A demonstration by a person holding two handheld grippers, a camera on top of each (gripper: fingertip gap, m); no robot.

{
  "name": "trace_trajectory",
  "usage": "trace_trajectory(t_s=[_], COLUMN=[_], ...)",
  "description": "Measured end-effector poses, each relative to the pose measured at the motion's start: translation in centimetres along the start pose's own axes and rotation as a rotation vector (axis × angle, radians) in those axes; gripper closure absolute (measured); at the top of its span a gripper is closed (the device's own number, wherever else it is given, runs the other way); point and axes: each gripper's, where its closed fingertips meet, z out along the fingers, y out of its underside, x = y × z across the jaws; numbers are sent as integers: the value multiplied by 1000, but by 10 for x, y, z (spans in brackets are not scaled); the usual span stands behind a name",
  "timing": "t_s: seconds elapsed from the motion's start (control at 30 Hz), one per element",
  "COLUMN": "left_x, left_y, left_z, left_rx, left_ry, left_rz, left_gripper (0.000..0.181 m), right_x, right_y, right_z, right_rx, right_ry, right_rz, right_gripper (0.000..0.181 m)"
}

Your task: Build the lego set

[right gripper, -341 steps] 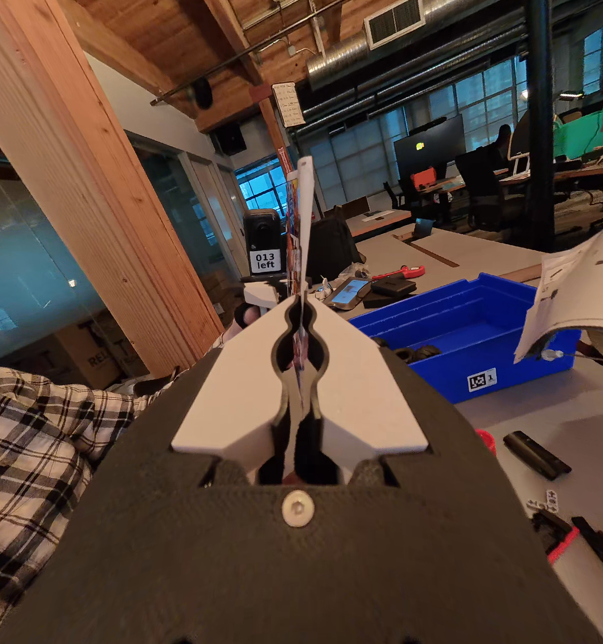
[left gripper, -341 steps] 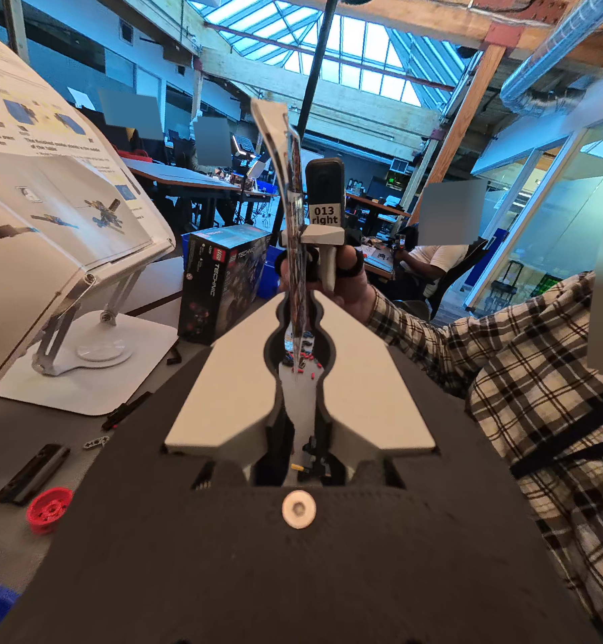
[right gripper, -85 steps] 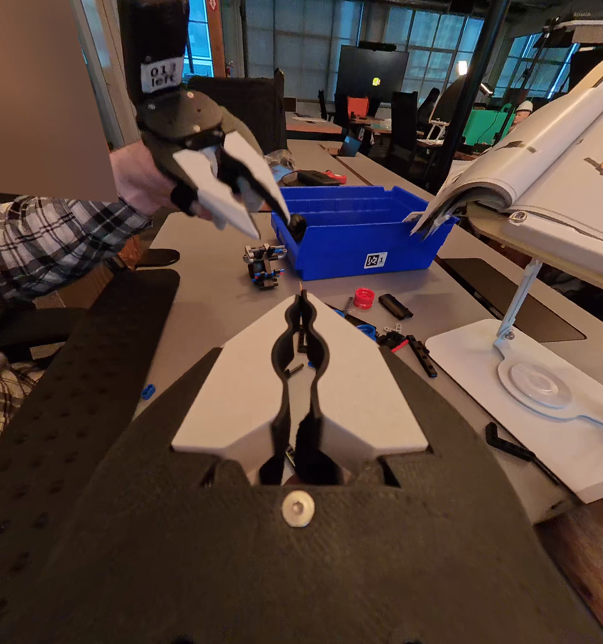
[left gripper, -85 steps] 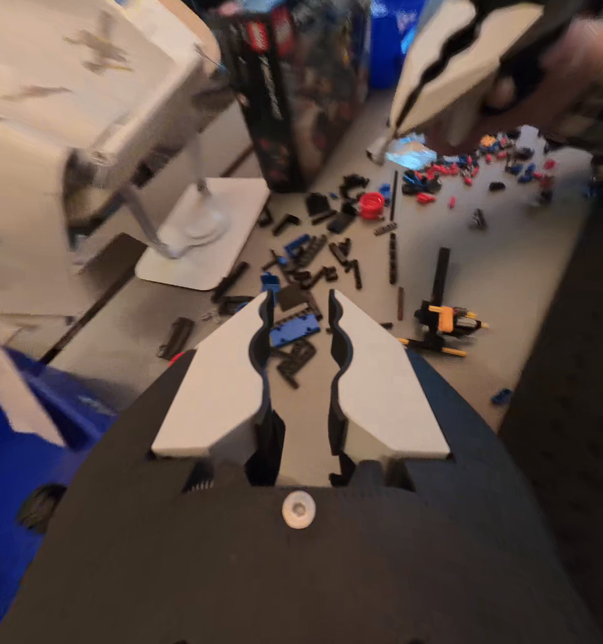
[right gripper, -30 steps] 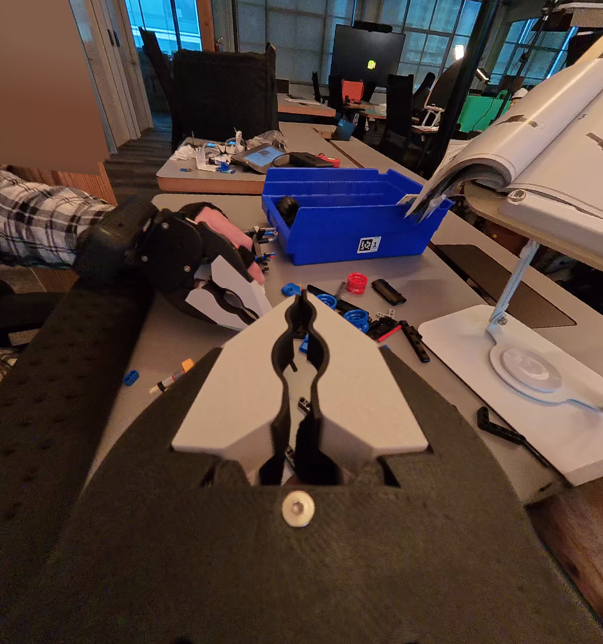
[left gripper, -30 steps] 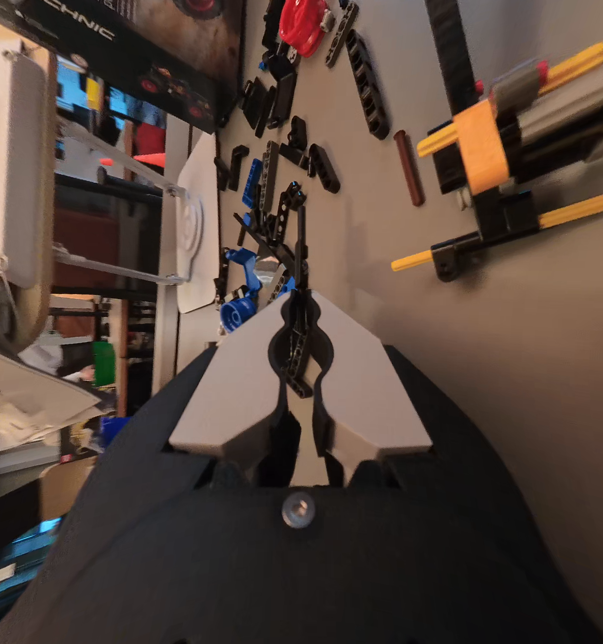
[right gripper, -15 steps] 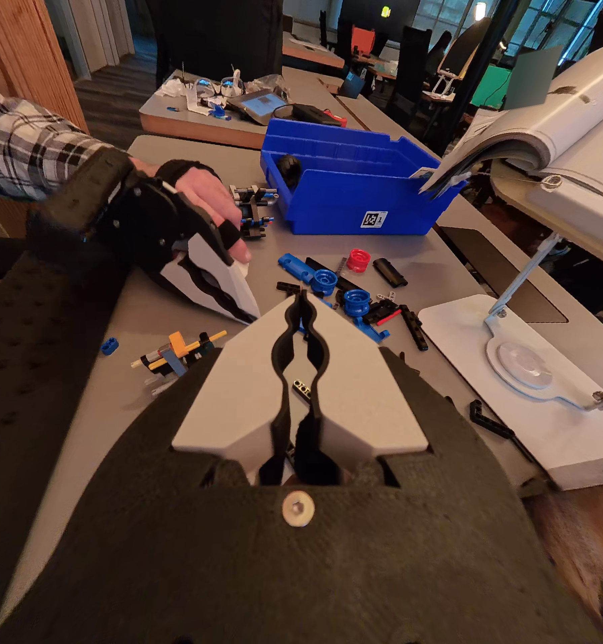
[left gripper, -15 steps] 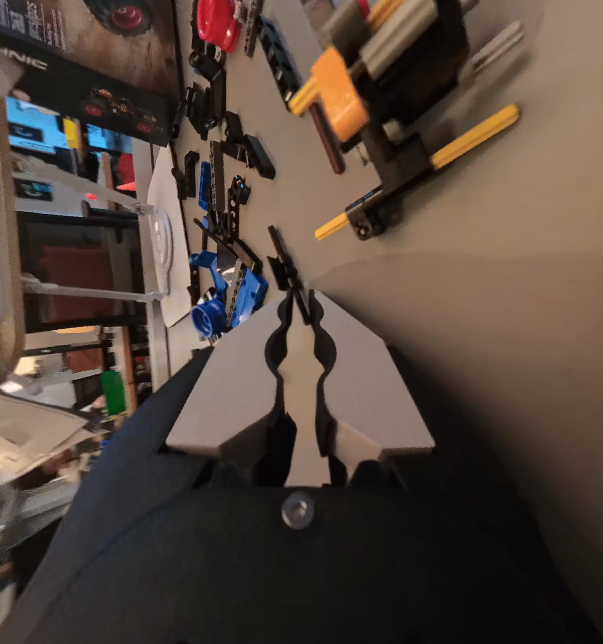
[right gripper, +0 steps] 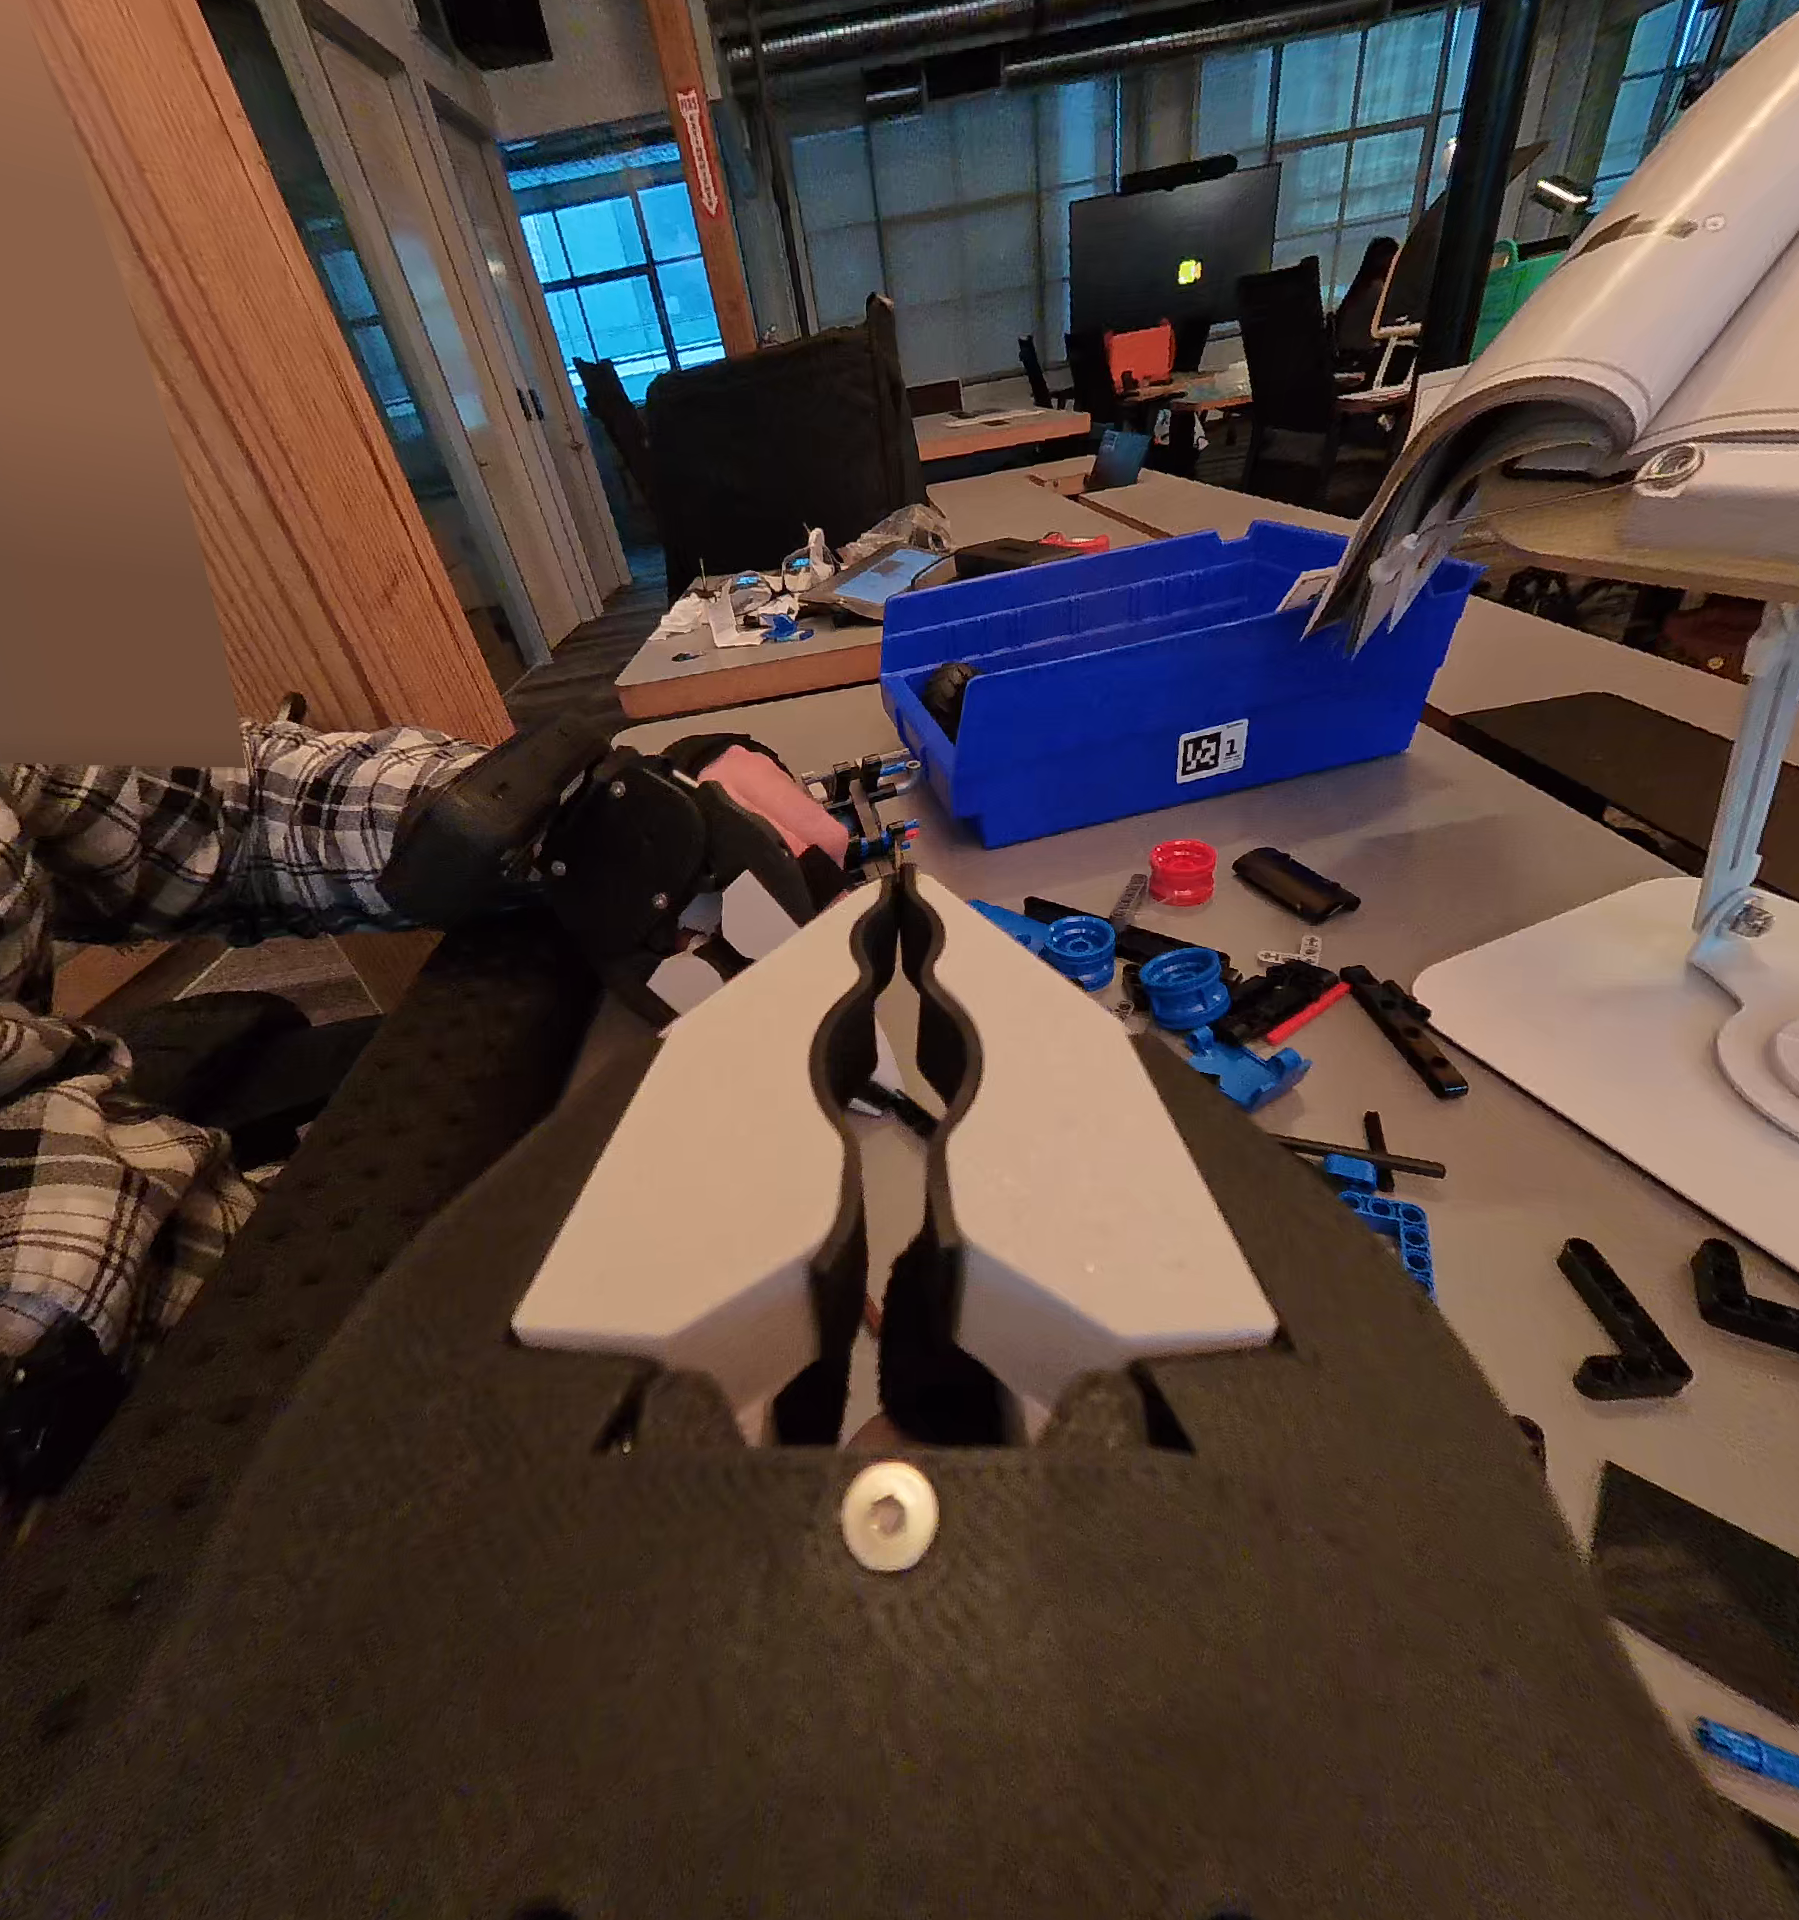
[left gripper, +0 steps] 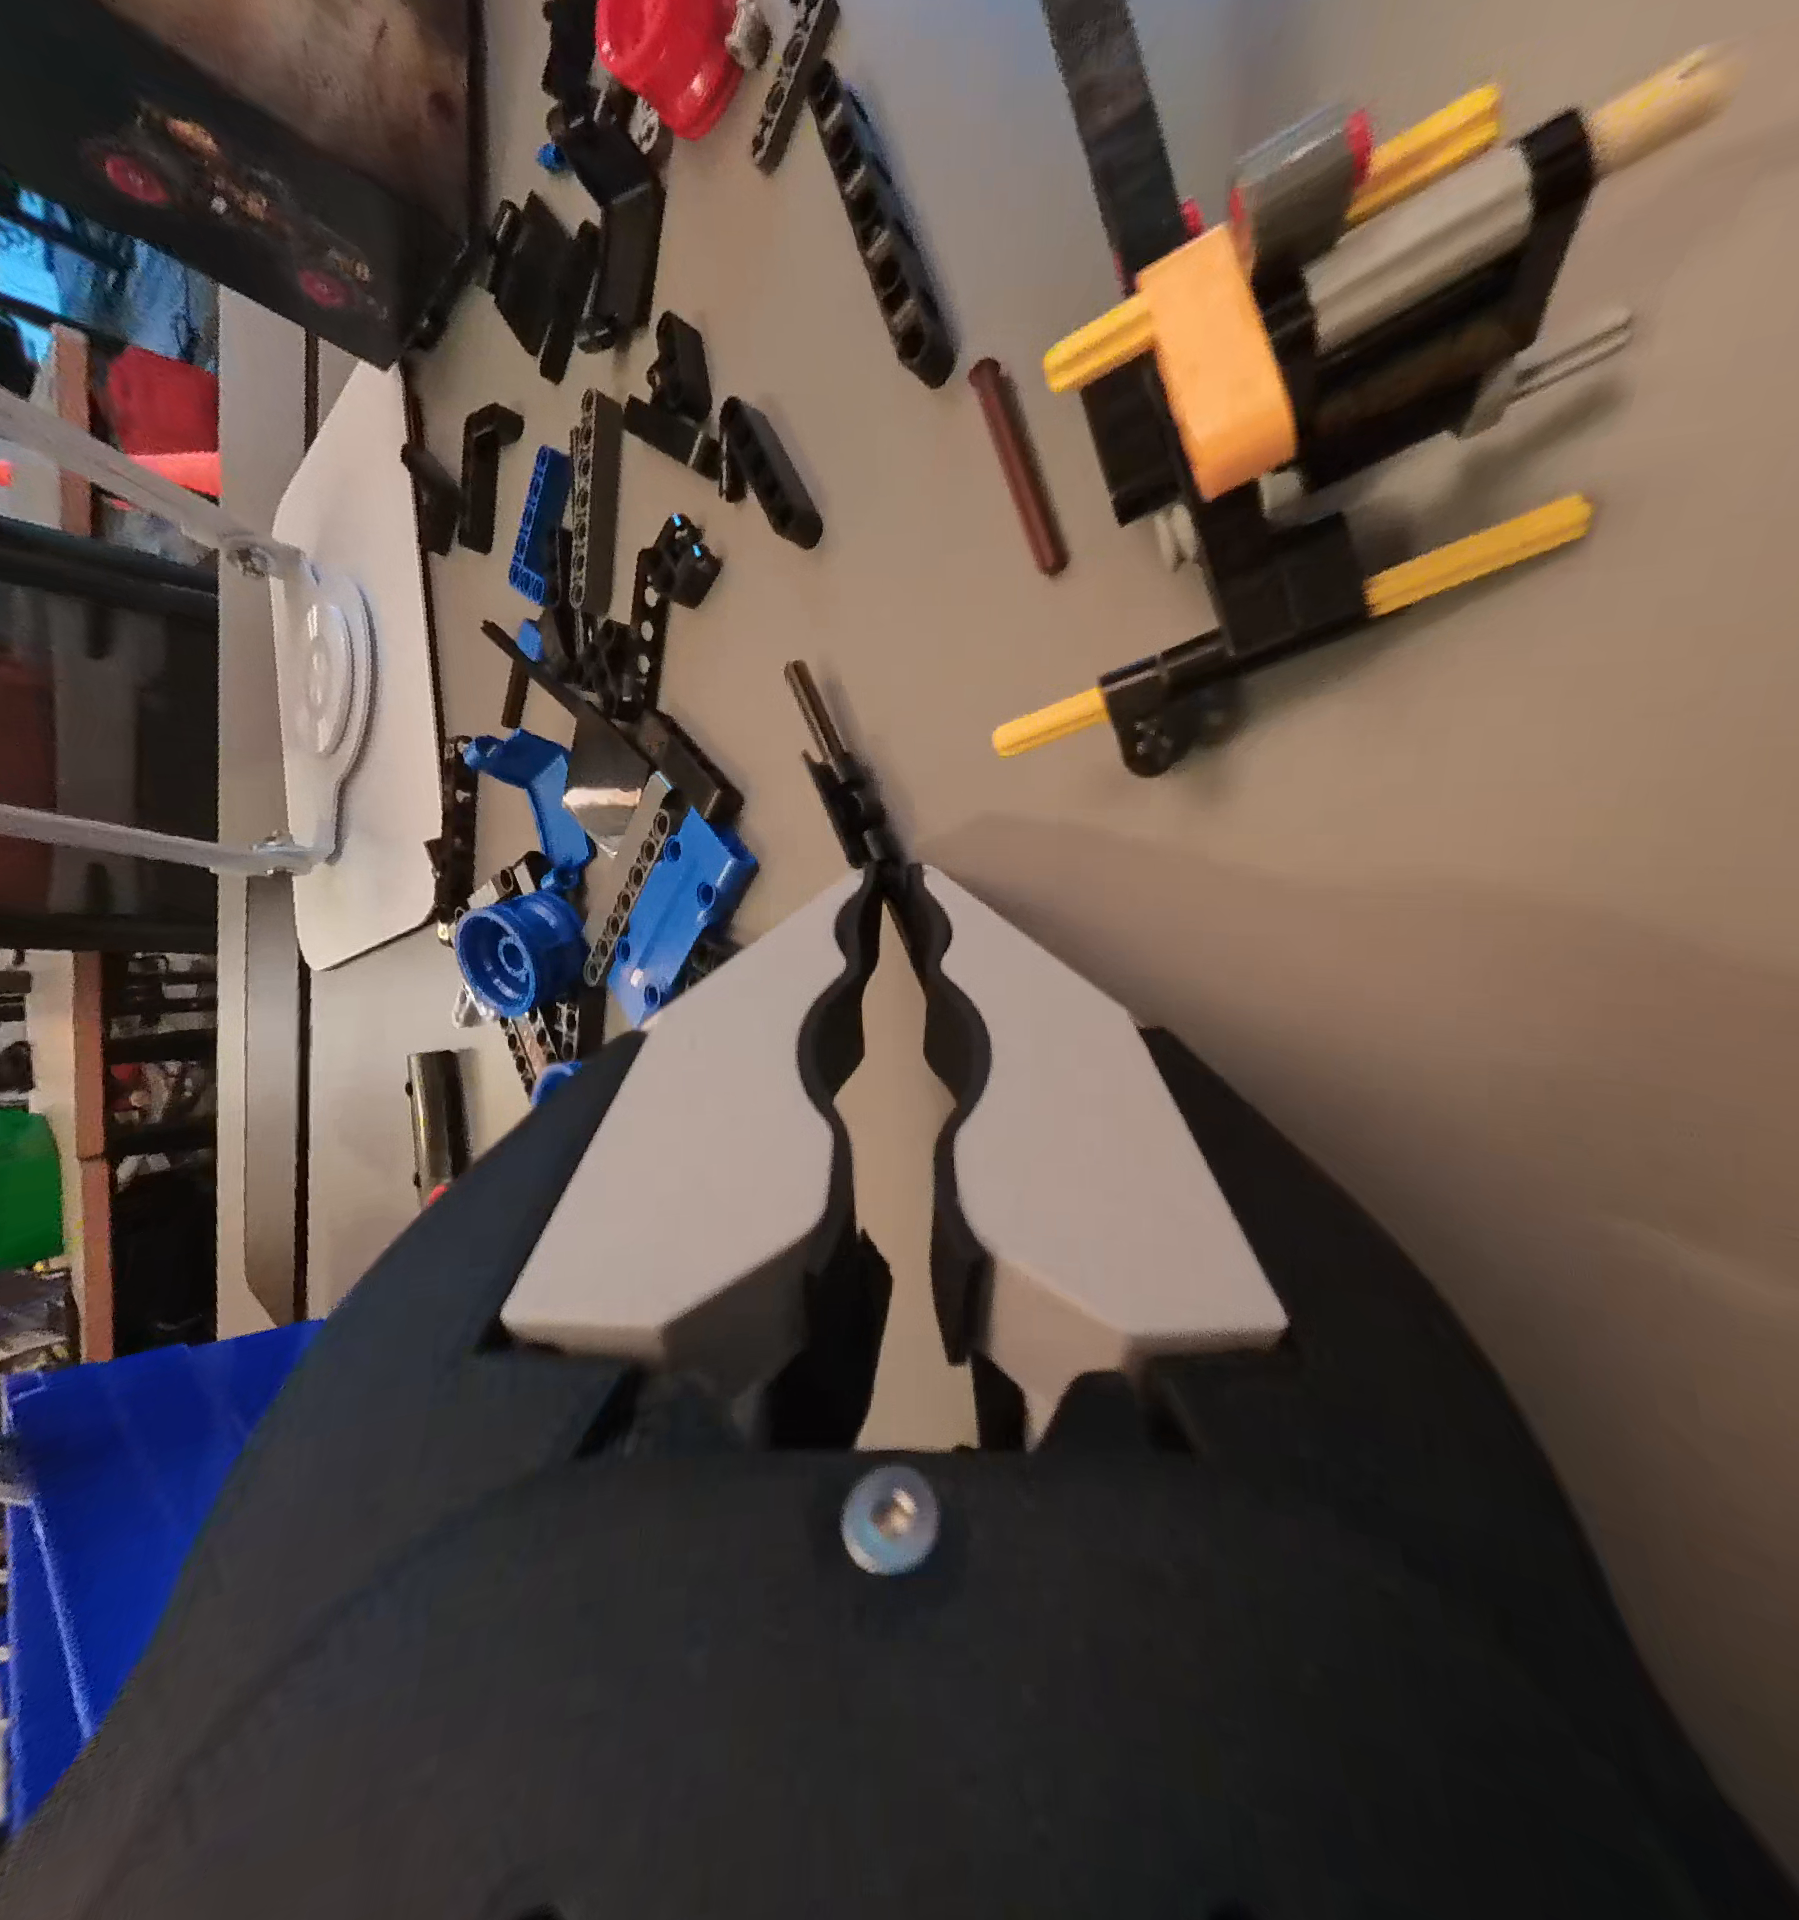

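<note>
Since half a second ago the left gripper (left gripper: 890,883) has drawn a little back from the partly built assembly (left gripper: 1290,416), which now lies farther up and to the right in its view, and the right gripper (right gripper: 900,883) has swung to look more level across the table (right gripper: 1497,831).

The left gripper is rolled onto its side, so the grey table fills the right of its view like a wall. Its jaws are nearly closed, their tips pinching the near end of a thin black axle piece (left gripper: 838,769) that sticks out ahead of them, low over the table. The assembly, black and grey with an orange block and yellow axles, rests on the table well beyond the tips. Loose black and blue parts (left gripper: 614,810) lie scattered to the left, with a red wheel hub (left gripper: 671,57) at the top edge.

From the right wrist view, the left gripper (right gripper: 729,935) is held low over the table by a hand (right gripper: 770,800) in a plaid sleeve, forearm roughly level. The right gripper hovers above the table, its jaws all but closed and holding nothing. Beyond it stand a blue bin (right gripper: 1165,665) and an open instruction book on a white stand (right gripper: 1705,987).
</note>
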Motion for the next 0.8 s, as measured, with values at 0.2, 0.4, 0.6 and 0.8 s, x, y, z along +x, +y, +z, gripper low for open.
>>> trace_trajectory(t_s=[0.2,0.4,0.6,0.8], left_x=[-1,-7,-8,5], left_y=[2,3,-4,-6], left_z=[-2,-5,0,-4], left_rx=[-22,9,15,3], left_ry=[-45,-38,-33,-73], left_rz=[136,38,94,252], left_gripper=[178,170,172,177], right_x=[1,0,0,0], right_y=[7,28,32,29], right_z=[3,14,16,14], right_rx=[-46,-159,-167,-156], right_ry=[17,31,27,28], right_rz=[-35,-112,-109,-107], right_gripper=[181,181,181,181])
